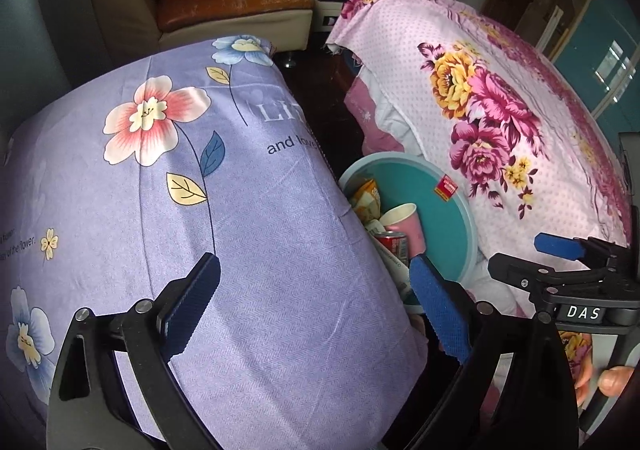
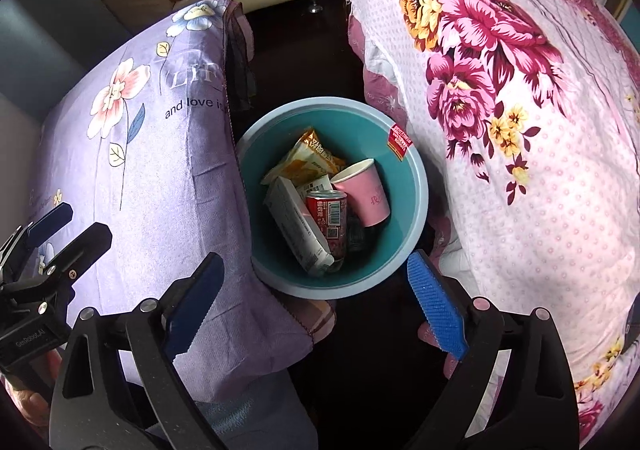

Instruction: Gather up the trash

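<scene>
- L tongs (image 1: 316, 306) were spread wide, nothing between them; they hung over the lilac surface (image 1: 248, 250).
- R tongs (image 2: 316, 306) were spread too, empty, poised above the bin (image 2: 416, 170).
- Bin sat on the floor between the lilac surface and the pink-flowered one (image 2: 540, 170), touching the lilac cloth's edge.
- In the bin: red can (image 2: 328, 216), pink cup (image 2: 370, 192), white carton (image 2: 298, 228), yellow wrapper (image 2: 310, 158). Sth dark lay under the can, couldn't tell what.
- Red sticker (image 2: 400, 142) was on the bin's inner wall, prob. a label, not trash.
- Step, as I judged it: a drop just done, both hands free.
- No loose trash showed on either cloth in my 2 views.
- Next move would need a look round for leftovers; if none, I'd call the job approx. finished.
</scene>
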Demonstrator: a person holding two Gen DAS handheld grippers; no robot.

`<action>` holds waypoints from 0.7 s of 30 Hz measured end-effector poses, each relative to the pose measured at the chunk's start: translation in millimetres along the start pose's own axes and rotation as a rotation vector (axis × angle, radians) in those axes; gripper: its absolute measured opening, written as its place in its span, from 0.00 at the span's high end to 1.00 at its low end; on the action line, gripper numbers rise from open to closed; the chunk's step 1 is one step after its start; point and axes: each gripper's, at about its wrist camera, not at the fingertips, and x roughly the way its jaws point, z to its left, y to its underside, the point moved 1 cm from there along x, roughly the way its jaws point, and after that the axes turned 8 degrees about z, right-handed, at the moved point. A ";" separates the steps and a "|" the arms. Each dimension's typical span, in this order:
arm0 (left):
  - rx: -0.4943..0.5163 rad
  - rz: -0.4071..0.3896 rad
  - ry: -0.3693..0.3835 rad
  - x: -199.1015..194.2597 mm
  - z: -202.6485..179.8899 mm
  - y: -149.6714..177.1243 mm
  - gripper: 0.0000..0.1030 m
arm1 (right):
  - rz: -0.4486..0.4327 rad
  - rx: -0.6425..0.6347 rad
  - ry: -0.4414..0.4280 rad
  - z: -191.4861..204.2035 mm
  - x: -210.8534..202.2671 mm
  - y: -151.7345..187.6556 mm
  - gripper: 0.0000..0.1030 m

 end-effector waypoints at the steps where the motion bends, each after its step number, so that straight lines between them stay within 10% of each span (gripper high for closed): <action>1: 0.001 -0.006 -0.003 -3.7 1.4 1.8 0.06 | -0.009 -0.003 0.005 2.3 -3.1 3.0 0.10; 21: -0.007 -0.031 -0.040 -26.4 19.5 31.8 0.04 | -0.143 -0.027 0.082 26.2 -37.5 51.8 0.07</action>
